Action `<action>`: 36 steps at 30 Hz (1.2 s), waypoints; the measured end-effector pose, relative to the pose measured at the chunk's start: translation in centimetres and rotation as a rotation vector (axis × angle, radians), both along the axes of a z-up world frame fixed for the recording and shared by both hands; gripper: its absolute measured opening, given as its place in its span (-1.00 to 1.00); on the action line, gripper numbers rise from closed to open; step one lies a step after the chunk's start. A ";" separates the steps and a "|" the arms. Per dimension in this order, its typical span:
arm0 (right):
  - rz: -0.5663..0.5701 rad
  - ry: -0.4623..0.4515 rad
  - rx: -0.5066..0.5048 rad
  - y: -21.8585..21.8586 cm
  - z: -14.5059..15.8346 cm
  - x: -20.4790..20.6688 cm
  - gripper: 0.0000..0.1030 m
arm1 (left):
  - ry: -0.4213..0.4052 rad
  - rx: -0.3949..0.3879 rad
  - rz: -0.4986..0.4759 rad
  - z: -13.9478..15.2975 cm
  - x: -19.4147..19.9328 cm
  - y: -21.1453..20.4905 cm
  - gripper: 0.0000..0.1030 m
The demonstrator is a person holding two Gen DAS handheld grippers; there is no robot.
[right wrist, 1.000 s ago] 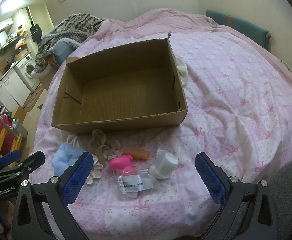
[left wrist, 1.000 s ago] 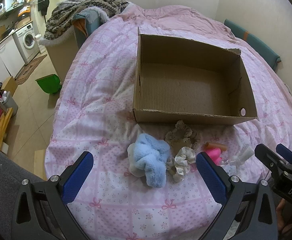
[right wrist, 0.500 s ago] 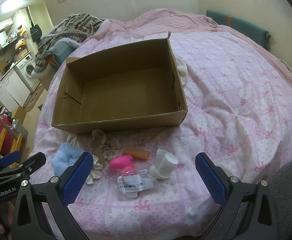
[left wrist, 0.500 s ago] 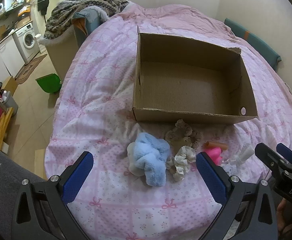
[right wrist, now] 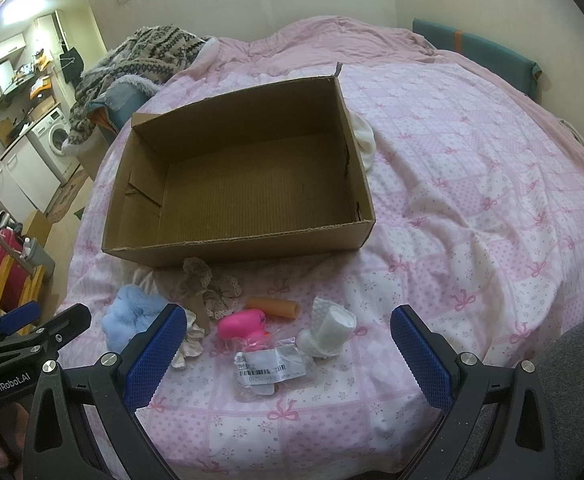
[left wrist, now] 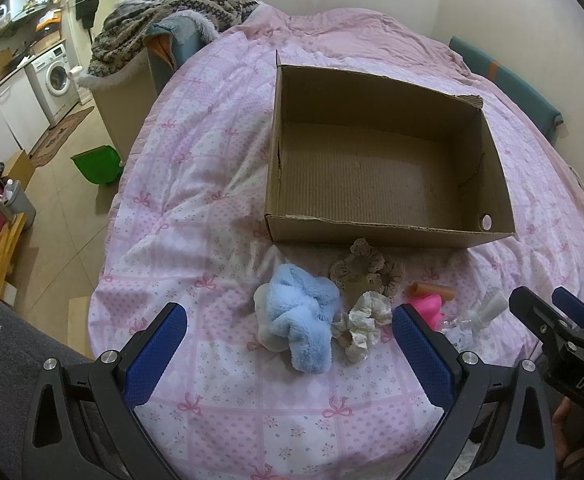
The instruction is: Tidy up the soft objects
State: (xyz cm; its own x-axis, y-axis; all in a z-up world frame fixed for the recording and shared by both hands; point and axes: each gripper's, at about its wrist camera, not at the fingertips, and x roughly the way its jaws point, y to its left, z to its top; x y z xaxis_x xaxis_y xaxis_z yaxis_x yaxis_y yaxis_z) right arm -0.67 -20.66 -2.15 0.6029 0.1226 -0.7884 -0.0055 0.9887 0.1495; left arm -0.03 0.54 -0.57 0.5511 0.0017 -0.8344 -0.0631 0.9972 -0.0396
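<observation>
Nothing is shifting since the earlier frame: both the left gripper and right gripper are staying released; the open brown cardboard box at 12 o'clock is holding nothing.

A pink patterned quilt covers the bed. At ten o'clock in the left wrist view, a washing machine stands by white cabinets, with a green bin on the floor nearer. A knitted blanket is heaped at eleven o'clock, and a teal cushion lies at one o'clock.
</observation>
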 end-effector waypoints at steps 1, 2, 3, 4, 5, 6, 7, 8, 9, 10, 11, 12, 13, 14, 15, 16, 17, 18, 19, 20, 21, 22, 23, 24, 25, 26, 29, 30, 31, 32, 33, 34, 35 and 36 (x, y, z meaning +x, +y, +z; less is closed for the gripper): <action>0.000 0.000 0.000 0.0 0.0 0.0 1.00 | 0.000 0.001 0.000 0.0 0.0 0.0 0.99; 0.001 0.000 -0.001 0.0 0.0 0.0 1.00 | 0.000 0.000 0.000 0.0 0.0 0.0 0.99; 0.001 0.000 -0.001 0.0 0.0 0.0 1.00 | 0.000 -0.001 -0.001 0.0 0.0 0.0 0.99; 0.001 0.000 -0.001 0.0 0.0 0.0 1.00 | 0.000 -0.001 -0.001 0.0 0.0 0.0 0.99; 0.001 0.000 0.000 0.0 0.0 0.0 1.00 | 0.000 -0.001 -0.001 0.0 0.0 0.0 0.99; 0.000 0.000 0.000 0.0 0.0 0.0 1.00 | 0.000 -0.001 -0.001 0.0 0.0 0.0 0.99; 0.000 0.001 0.000 0.0 0.0 0.0 1.00 | 0.000 -0.001 0.000 0.0 0.0 0.0 0.99; 0.000 0.001 0.000 0.0 0.0 0.0 1.00 | 0.000 -0.001 0.000 0.0 0.0 0.0 0.99; 0.000 0.002 0.000 0.0 0.0 0.0 1.00 | 0.001 -0.001 -0.001 0.0 0.0 0.0 0.99; 0.000 0.001 0.000 0.0 0.0 0.0 1.00 | 0.002 -0.002 -0.001 0.0 0.0 0.0 0.99; 0.001 0.001 0.000 0.0 0.0 0.0 1.00 | 0.002 -0.002 0.000 0.0 0.0 0.0 0.99; 0.001 0.002 -0.001 0.0 -0.1 0.0 1.00 | 0.003 -0.002 -0.001 0.0 0.0 0.0 0.99; 0.002 0.003 -0.001 0.0 -0.2 0.1 1.00 | 0.003 -0.002 -0.001 0.0 0.0 0.0 0.99; 0.001 0.003 -0.001 -0.1 -0.2 0.1 1.00 | 0.004 -0.001 0.000 -0.1 0.0 -0.1 0.99; 0.002 0.004 0.000 -0.1 -0.2 0.0 1.00 | 0.005 -0.001 -0.001 -0.1 0.0 -0.1 0.99; 0.001 0.005 0.002 -0.2 -0.2 0.0 1.00 | 0.005 -0.001 0.000 -0.1 0.0 -0.1 0.99; -0.001 0.008 0.006 -0.3 -0.4 0.0 1.00 | 0.006 -0.001 0.000 -0.1 0.1 0.0 0.99; -0.004 0.015 0.017 -0.5 -0.5 0.1 1.00 | 0.009 0.003 0.004 -0.1 0.1 0.0 0.99; -0.007 0.029 0.031 -0.6 -0.7 0.3 1.00 | 0.011 0.012 0.011 0.0 0.1 0.0 0.99; -0.008 0.042 0.044 -0.8 -0.7 0.5 1.00 | 0.011 0.023 0.016 0.1 0.2 0.1 0.99; -0.011 0.052 0.057 -1.1 -0.6 0.7 1.00 | 0.019 0.028 0.023 0.2 0.4 0.3 0.99; -0.017 0.065 0.076 -1.5 -0.5 0.9 1.00 | 0.028 0.025 0.027 0.3 0.6 0.5 0.99; -0.021 0.076 0.093 -1.8 -0.4 1.1 1.00 | 0.048 0.009 0.035 0.4 1.0 0.8 0.99; -0.024 0.090 0.114 -2.2 -0.2 1.4 1.00 | 0.066 -0.002 0.040 0.4 1.5 1.2 0.99; -0.027 0.104 0.132 -2.6 -0.1 1.8 1.00 | 0.086 -0.006 0.046 0.4 1.9 1.5 0.99; -0.029 0.116 0.142 -3.0 0.0 2.2 1.00 | 0.102 -0.003 0.052 0.3 2.4 1.7 0.99; -0.043 0.173 0.172 -4.3 -0.1 3.8 1.00 | 0.162 0.001 0.063 -0.2 3.7 2.3 0.99; -0.053 0.203 0.195 -4.9 -0.4 4.4 1.00 | 0.185 -0.009 0.064 -0.5 4.2 2.7 0.99; -0.067 0.234 0.227 -5.6 -0.9 4.9 1.00 | 0.203 -0.017 0.069 -0.8 4.5 2.9 0.99; -0.077 0.263 0.248 -6.0 -1.4 5.3 1.00 | 0.222 -0.021 0.075 -1.2 4.9 3.1 0.99; -0.087 0.302 0.270 -6.5 -2.2 5.8 1.00 | 0.241 -0.018 0.084 -1.6 5.2 3.3 0.99; -0.092 0.329 0.290 -7.0 -2.9 6.2 1.00 | 0.252 -0.019 0.087 -1.8 5.4 3.5 0.99; -0.100 0.352 0.299 -7.3 -3.5 6.5 1.00 | 0.263 -0.022 0.090 -2.1 5.7 3.6 0.99; -0.111 0.375 0.301 -7.5 -4.2 6.8 1.00 | 0.271 -0.028 0.091 -2.3 5.9 3.7 0.99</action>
